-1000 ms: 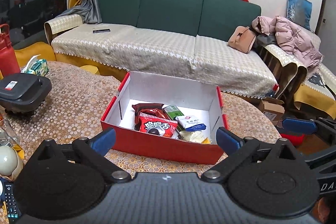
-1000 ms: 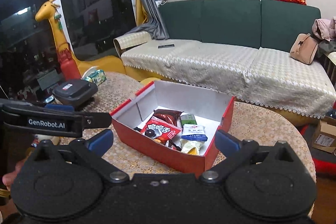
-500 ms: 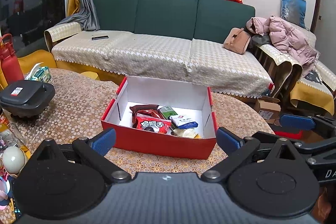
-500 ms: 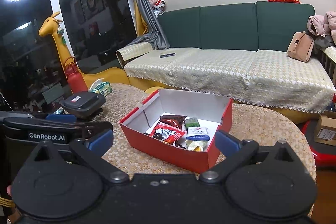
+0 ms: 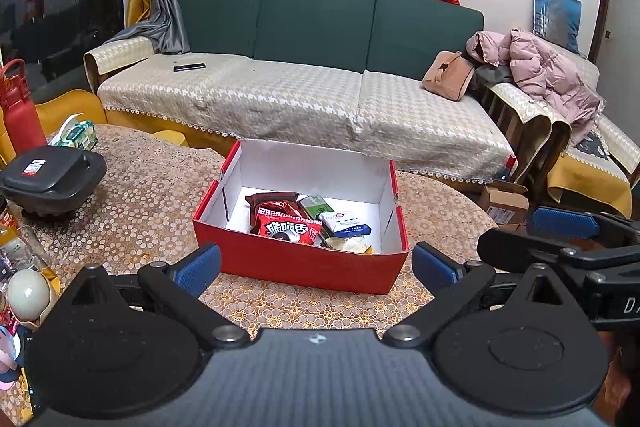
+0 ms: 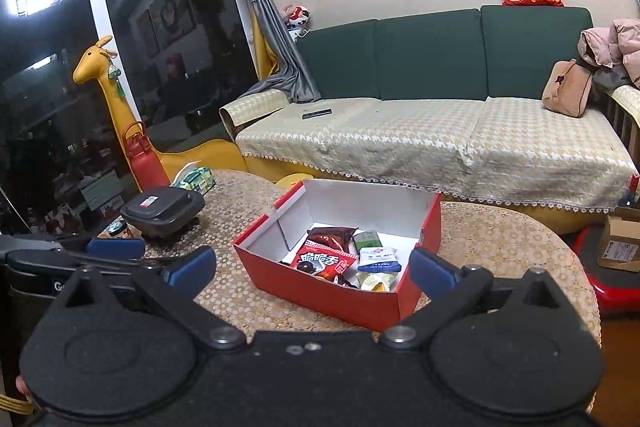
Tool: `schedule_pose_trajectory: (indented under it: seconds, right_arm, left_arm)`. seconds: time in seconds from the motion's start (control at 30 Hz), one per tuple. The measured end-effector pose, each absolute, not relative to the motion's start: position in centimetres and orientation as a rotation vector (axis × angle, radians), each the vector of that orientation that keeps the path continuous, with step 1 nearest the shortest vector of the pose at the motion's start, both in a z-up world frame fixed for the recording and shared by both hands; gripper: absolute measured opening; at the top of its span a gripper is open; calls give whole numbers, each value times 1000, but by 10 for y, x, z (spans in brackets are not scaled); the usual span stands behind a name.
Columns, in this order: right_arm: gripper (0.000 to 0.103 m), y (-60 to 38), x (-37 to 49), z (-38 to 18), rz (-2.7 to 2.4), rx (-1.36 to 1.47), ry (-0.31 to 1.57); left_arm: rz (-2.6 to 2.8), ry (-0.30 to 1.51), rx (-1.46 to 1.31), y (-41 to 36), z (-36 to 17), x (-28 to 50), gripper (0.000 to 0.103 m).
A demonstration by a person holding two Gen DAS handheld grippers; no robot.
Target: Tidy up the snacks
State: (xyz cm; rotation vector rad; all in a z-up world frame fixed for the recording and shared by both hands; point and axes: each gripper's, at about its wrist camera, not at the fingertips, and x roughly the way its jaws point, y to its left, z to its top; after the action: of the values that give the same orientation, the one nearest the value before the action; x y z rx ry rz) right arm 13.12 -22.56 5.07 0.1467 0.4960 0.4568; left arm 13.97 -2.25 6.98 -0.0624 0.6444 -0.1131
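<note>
A red box (image 5: 304, 263) with a white inside stands on the patterned table and holds several snack packets: a red packet (image 5: 286, 229), a brown one (image 5: 272, 199), a green one (image 5: 314, 205) and a white-blue one (image 5: 344, 223). The box also shows in the right wrist view (image 6: 332, 297) with the red packet (image 6: 324, 261). My left gripper (image 5: 316, 265) is open and empty, in front of the box. My right gripper (image 6: 312, 269) is open and empty, also short of the box; it shows at the right of the left wrist view (image 5: 568, 227).
A black lidded container (image 5: 52, 175), a red bottle (image 5: 18, 107) and a tissue pack (image 5: 76, 135) stand at the table's left. Jars and an egg-shaped object (image 5: 28, 295) sit at the near left. A green sofa (image 5: 320, 27) is behind. Cardboard boxes (image 6: 620, 243) lie on the floor right.
Both grippers have drawn back and risen from the box, which looks smaller and farther now. Both stay open and empty.
</note>
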Motion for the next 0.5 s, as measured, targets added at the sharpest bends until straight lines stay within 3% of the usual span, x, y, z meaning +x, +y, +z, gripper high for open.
schedule_pose_trajectory:
  seconds: [0.5]
  right_arm:
    - [103,-229,119,51,444,156,498]
  left_arm:
    - [-115,635,-71,-25,73,132,102]
